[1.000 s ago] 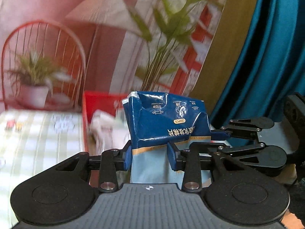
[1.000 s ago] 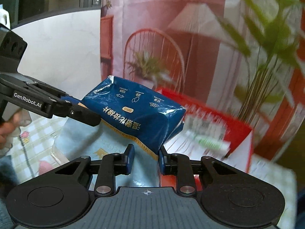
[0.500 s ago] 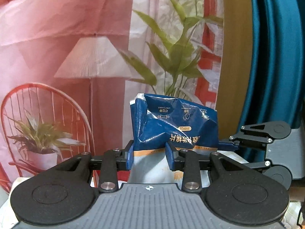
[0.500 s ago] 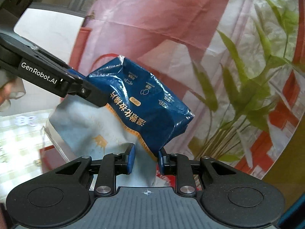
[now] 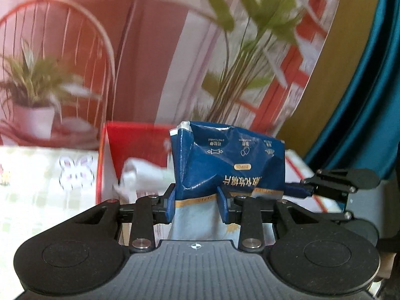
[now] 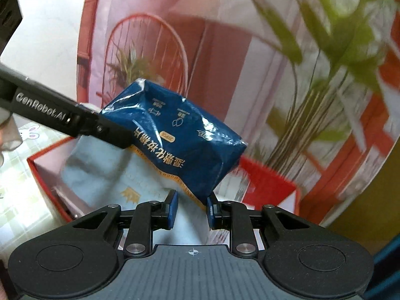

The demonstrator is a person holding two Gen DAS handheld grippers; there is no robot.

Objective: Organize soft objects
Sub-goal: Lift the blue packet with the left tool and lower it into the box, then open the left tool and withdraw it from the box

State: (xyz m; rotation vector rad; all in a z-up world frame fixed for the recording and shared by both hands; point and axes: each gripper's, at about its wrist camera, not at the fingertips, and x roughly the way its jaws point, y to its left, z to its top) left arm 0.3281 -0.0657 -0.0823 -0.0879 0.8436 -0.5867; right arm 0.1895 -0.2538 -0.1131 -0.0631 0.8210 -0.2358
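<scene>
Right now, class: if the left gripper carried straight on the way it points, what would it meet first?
The left gripper is clamped on the blue pack, so the pack leads. Beyond it lies the open red box, probably the white items inside, though depth is unclear.

Printed backdrop (image 5: 155,57) showing a wire chair, a potted plant and a lamp; teal curtain (image 5: 370,100) at far right; pale checked tablecloth (image 5: 37,187) with a rabbit motif (image 5: 75,172); white wall (image 6: 50,37) at left.

One blue soft pack (image 5: 232,165), two black tools (image 5: 197,201) (image 6: 191,208), one red box (image 5: 135,137), one checked tablecloth (image 5: 37,175).
</scene>
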